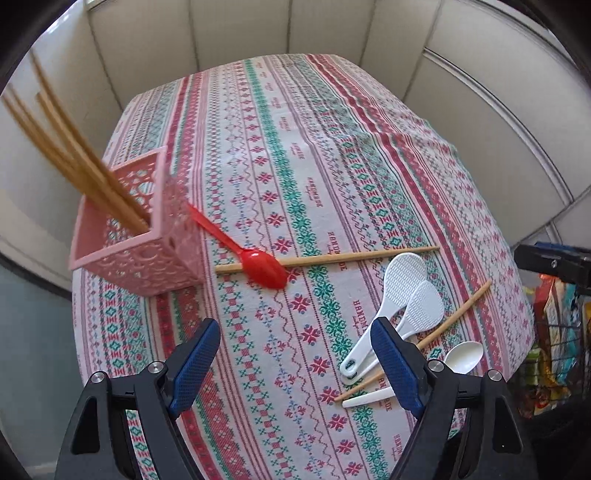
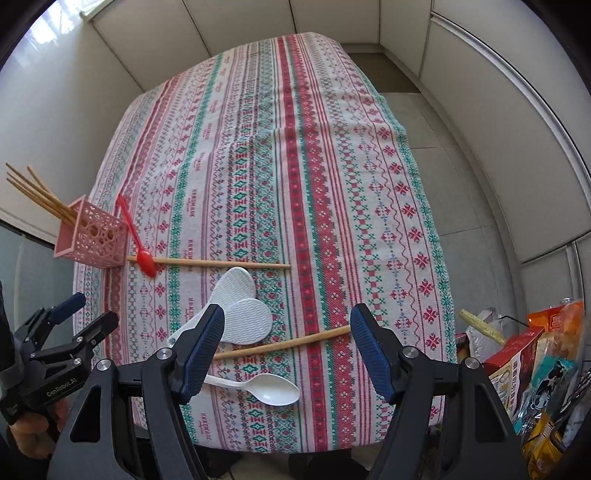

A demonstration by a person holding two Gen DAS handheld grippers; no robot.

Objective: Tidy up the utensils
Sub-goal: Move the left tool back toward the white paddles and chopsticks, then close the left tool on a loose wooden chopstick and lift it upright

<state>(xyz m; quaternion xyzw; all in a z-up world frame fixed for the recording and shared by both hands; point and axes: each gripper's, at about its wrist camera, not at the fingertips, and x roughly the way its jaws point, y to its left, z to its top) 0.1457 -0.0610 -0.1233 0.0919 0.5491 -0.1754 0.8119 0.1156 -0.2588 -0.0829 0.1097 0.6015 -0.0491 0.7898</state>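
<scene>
A pink lattice holder (image 1: 140, 236) (image 2: 92, 236) stands at the table's left edge with several wooden chopsticks (image 1: 66, 147) (image 2: 37, 192) in it. A red spoon (image 1: 255, 266) (image 2: 142, 251) leans against the holder, lying over one loose chopstick (image 1: 351, 256) (image 2: 221, 263). Two white rice paddles (image 1: 399, 295) (image 2: 240, 306), a second chopstick (image 1: 454, 317) (image 2: 280, 343) and a white spoon (image 1: 461, 356) (image 2: 269, 387) lie near the front. My left gripper (image 1: 295, 365) (image 2: 85, 310) is open and empty. My right gripper (image 2: 288, 347) is open, above the second chopstick.
The patterned tablecloth (image 1: 295, 147) (image 2: 295, 166) covers the table. Snack packets and boxes (image 2: 535, 362) (image 1: 554, 332) sit off the table's right edge. Beige wall panels (image 2: 332, 18) surround the far side.
</scene>
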